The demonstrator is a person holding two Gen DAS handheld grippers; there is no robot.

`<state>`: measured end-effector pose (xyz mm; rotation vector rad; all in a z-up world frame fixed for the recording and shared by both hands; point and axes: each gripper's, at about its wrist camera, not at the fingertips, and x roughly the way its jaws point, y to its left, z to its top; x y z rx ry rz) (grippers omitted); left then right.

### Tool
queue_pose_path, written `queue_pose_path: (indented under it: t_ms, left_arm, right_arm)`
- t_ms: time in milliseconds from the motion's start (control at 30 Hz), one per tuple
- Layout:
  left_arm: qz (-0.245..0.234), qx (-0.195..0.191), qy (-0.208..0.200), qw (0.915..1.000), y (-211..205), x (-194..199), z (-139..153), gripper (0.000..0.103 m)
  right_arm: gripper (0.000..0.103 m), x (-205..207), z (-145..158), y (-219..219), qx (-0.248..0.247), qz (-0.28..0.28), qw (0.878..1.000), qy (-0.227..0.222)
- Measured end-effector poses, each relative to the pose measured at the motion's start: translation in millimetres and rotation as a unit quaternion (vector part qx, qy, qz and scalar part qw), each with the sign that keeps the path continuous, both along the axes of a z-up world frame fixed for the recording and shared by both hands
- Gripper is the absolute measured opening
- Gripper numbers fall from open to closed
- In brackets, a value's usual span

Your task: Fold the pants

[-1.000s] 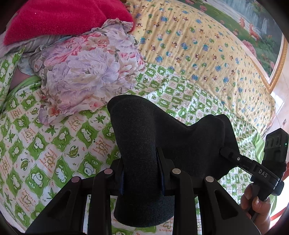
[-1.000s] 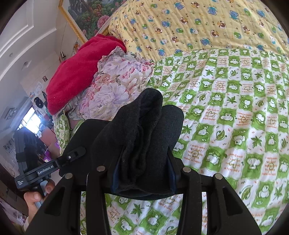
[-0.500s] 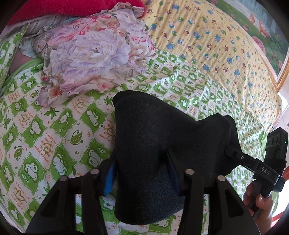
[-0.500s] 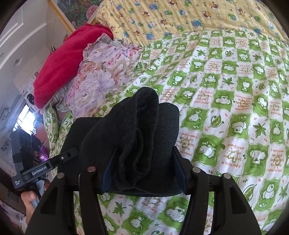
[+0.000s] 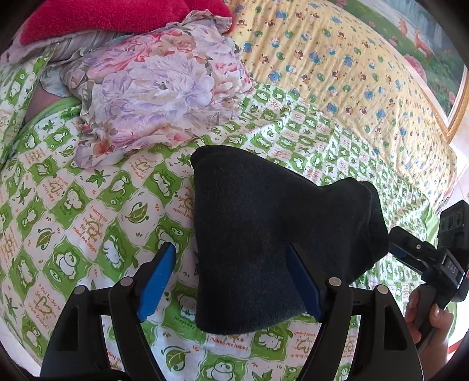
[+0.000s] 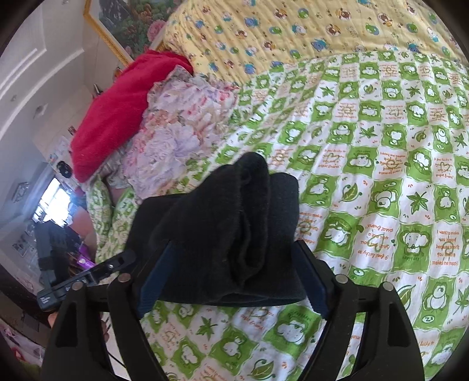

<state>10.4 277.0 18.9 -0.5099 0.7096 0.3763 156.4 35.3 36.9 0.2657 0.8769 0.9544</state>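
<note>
The black pants point(image 5: 263, 228) lie folded into a thick bundle on the green-and-white checked bedsheet point(image 5: 88, 222). My left gripper point(image 5: 231, 249) is open; its blue pads stand apart on either side of the bundle's near end, the left pad clear of the cloth. My right gripper point(image 6: 234, 249) is open too, its pads spread around the other end of the pants point(image 6: 228, 228), where stacked folds show. The right gripper's body appears at the right edge of the left wrist view point(image 5: 425, 258).
A flowered cloth point(image 5: 158, 91) and a red blanket point(image 5: 96, 14) are piled at the head of the bed. A yellow printed quilt point(image 5: 337, 67) covers the far side. A framed picture point(image 5: 416, 35) hangs beyond. Room furniture shows past the bed's edge point(image 6: 49, 211).
Both grippers have opened: one second ago each was shut on the pants held up, now the bundle rests on the sheet with the pads spread apart.
</note>
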Motion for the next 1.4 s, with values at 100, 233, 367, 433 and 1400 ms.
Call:
queue_pose_path:
  t_ms: [100,233,367,433,1400]
  left_arm:
    - [-0.001,0.004,0.002,1.0000,-3.6,-5.8,1.1,0.079]
    - [-0.004,0.009,0.005,0.9999,-8.5,-10.9,2.0,0.080]
    - [-0.008,0.012,0.010,0.9998,-13.3,-16.6,1.4,0.080]
    - [-0.011,0.015,0.010,0.9998,-16.0,-19.3,1.7,0.080]
    - [-0.034,0.153,0.042,0.9867,-73.9,-37.3,12.0,0.083]
  right_arm:
    - [0.085,-6.7,5.3,-0.5,-0.008,0.004,1.000,-0.008]
    - [0.085,-14.6,6.6,-0.2,-0.015,0.019,1.000,-0.014]
    - [0.085,-23.4,6.3,-0.2,-0.025,0.029,0.999,-0.027]
    - [0.085,-27.8,6.9,-0.8,-0.026,0.035,0.999,-0.031]
    - [0.096,-64.1,7.7,-13.7,-0.096,0.046,0.988,-0.116]
